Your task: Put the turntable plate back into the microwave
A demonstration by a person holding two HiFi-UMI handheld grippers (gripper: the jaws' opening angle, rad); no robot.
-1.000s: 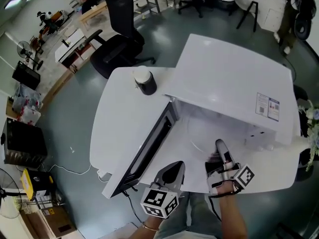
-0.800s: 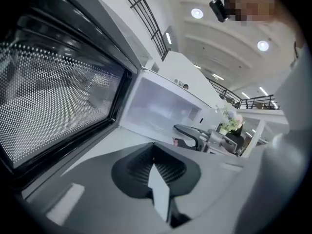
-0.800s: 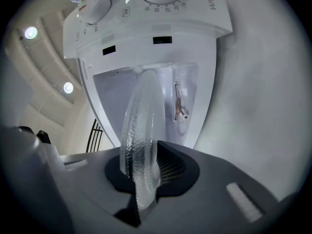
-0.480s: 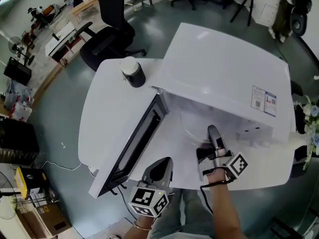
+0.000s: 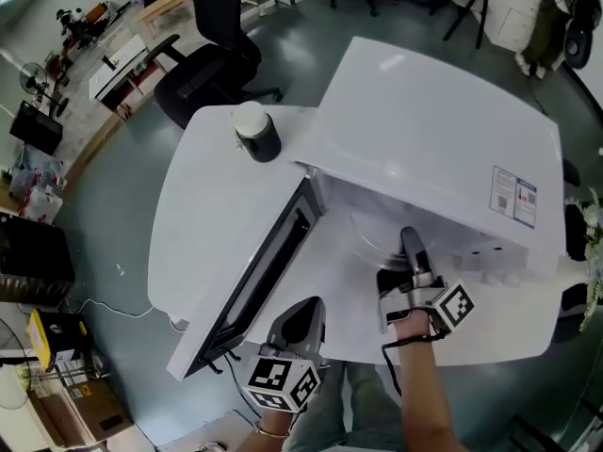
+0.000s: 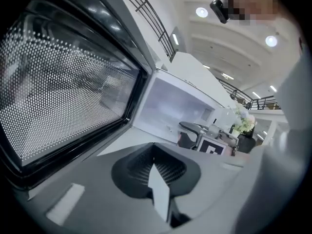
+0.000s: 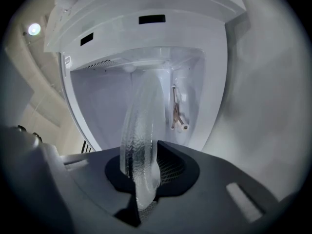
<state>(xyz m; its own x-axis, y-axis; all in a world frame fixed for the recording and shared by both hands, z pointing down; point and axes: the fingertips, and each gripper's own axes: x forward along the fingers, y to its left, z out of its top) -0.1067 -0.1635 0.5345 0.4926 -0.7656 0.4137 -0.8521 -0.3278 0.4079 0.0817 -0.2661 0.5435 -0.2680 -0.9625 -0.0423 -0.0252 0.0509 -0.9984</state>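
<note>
Right gripper [image 7: 141, 179] was partly closed, jaws clamped on the rim of the glass turntable plate [image 7: 140, 126]. The plate showed edge-on at centre frame, at the mouth of the microwave [image 5: 424, 130] cavity, not yet seated. Left gripper [image 6: 158, 182] was fully closed and empty, at lower centre beside the open door [image 5: 268, 271]. Judgement: keep the plate level, feed it clear of the door frame, and centre it over the roller fitting [image 7: 176, 115] before letting go. A rim-only grip could let it tip.
</note>
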